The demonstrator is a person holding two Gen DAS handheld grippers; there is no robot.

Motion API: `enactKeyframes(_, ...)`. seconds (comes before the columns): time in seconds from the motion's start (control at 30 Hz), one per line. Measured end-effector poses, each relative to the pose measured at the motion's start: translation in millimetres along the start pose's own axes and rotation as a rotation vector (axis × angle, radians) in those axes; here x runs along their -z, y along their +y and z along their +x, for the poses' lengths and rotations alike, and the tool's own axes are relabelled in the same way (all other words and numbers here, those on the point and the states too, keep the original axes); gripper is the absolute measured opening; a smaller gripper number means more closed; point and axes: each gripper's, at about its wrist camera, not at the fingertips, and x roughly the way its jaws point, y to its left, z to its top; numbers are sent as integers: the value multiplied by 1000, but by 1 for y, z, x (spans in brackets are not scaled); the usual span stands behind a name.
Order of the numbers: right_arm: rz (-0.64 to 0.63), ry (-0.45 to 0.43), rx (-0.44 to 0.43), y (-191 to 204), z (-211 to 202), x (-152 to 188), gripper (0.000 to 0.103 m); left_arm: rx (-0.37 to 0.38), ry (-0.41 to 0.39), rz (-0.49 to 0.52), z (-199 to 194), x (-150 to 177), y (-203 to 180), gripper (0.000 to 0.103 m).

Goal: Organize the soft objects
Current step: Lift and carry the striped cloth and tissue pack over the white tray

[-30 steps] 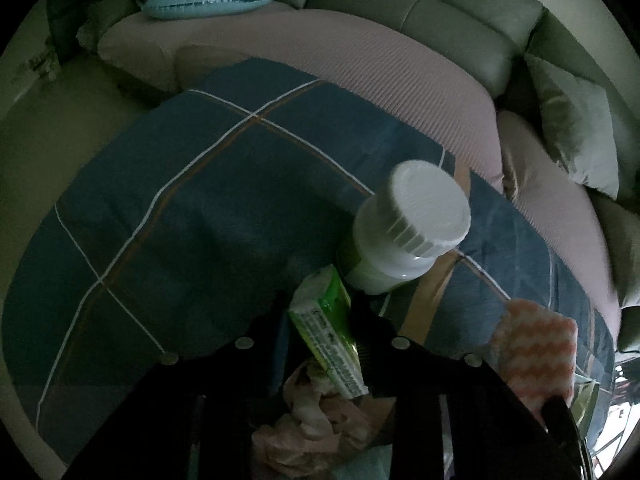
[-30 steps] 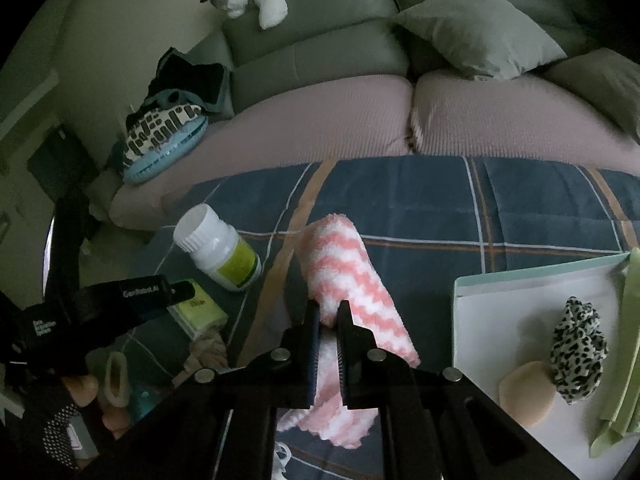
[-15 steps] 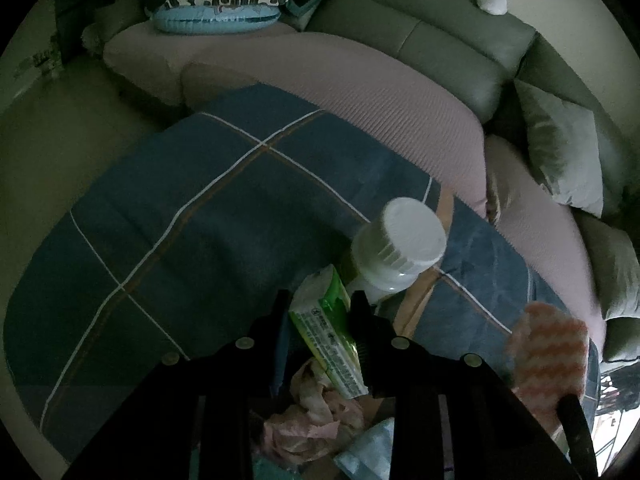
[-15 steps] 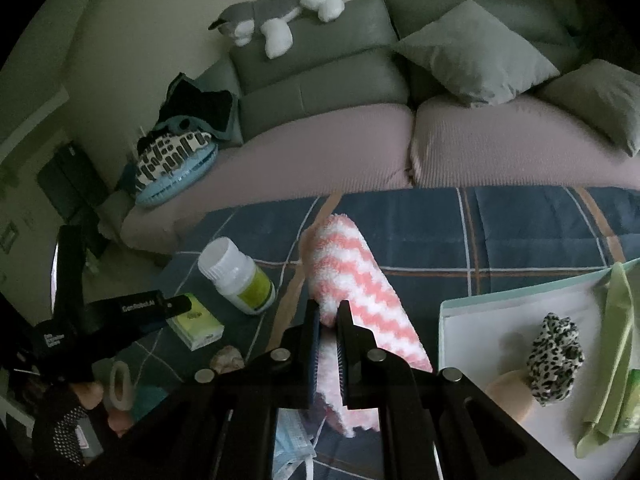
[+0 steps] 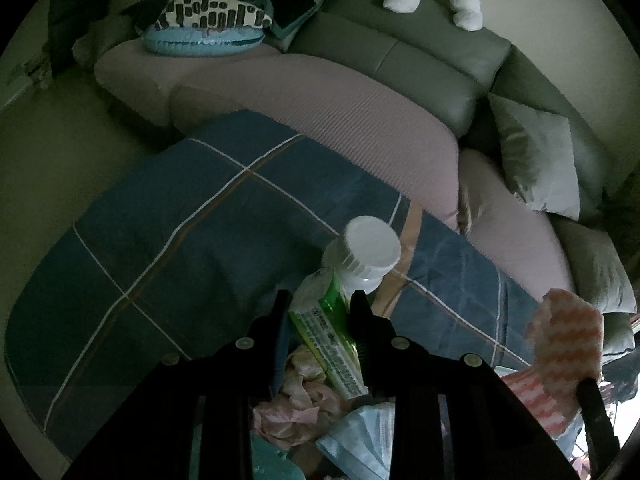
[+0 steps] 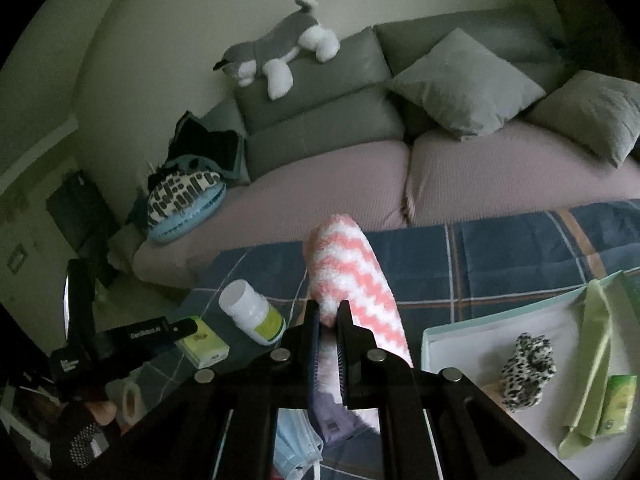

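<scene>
My left gripper [image 5: 320,300] is shut on a green tissue pack [image 5: 326,336] and holds it above the blue plaid blanket [image 5: 180,216]; the pack also shows in the right wrist view [image 6: 204,342]. My right gripper [image 6: 329,312] is shut on a pink and white zigzag towel [image 6: 352,280], lifted off the blanket; the towel also shows in the left wrist view [image 5: 564,356]. A white tray [image 6: 460,336] at the right holds a leopard scrunchie [image 6: 526,364], a green cloth [image 6: 592,364] and a small green pack [image 6: 618,404].
A white-capped bottle [image 6: 252,312] lies on the blanket beside the left gripper. Crumpled pink cloth [image 5: 296,412] and a blue face mask [image 6: 298,448] lie near the front. A sofa [image 6: 328,184] with cushions and a plush dog [image 6: 276,52] stands behind.
Both grippers have risen with their loads. The tissue pack came up off the blanket and the towel lifted higher; the bottle now looks smaller and farther below.
</scene>
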Motion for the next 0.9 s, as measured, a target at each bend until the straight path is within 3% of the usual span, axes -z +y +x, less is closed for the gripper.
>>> enactKeyframes(0.43, 9, -120, 13, -4, -57, -12, 8, 64, -67, 46, -31, -1, -19, 31)
enactKeyframes(0.9, 115, -295, 191, -64, -140, -23, 8, 233, -61, 213, -50, 18, -89, 31)
